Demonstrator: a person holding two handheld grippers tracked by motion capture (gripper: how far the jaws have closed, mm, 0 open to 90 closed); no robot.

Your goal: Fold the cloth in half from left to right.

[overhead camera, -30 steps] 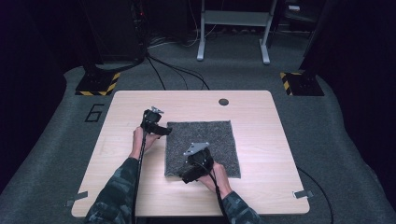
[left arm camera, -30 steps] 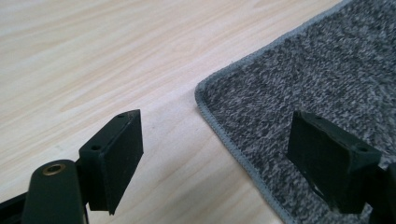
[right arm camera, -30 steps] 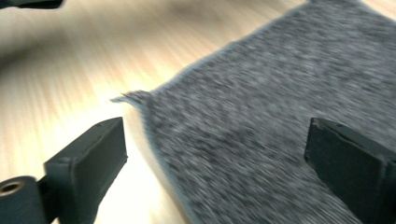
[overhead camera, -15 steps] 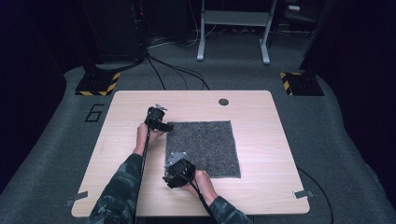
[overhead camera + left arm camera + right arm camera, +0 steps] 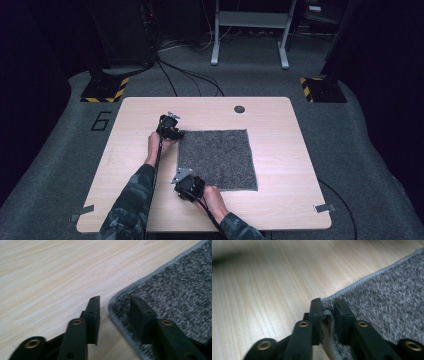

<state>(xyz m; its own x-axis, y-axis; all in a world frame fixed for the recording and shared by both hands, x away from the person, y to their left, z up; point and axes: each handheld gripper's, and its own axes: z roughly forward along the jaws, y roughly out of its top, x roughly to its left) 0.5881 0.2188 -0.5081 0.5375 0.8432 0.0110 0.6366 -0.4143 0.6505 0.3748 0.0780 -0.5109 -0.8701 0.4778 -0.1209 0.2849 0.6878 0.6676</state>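
carpet square (image 5: pixel 216 159) | right gripper (image 5: pixel 327 305) fingers pinch its raised corner | left gripper (image 5: pixel 113 305) fingers closing, straddle another corner, not gripping

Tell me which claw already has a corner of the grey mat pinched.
The right claw: its jaws squeeze the near-left corner of the mat. The left claw has been closing astride the far-left corner, gaps still showing.

A pale wooden worktop (image 5: pixel 280 150) has a dark round grommet (image 5: pixel 239 109) near its far edge. Beyond it stand two yellow-and-black striped bases (image 5: pixel 105 90) and a grey metal frame (image 5: pixel 250 30) on the carpeted floor (image 5: pixel 370 165).
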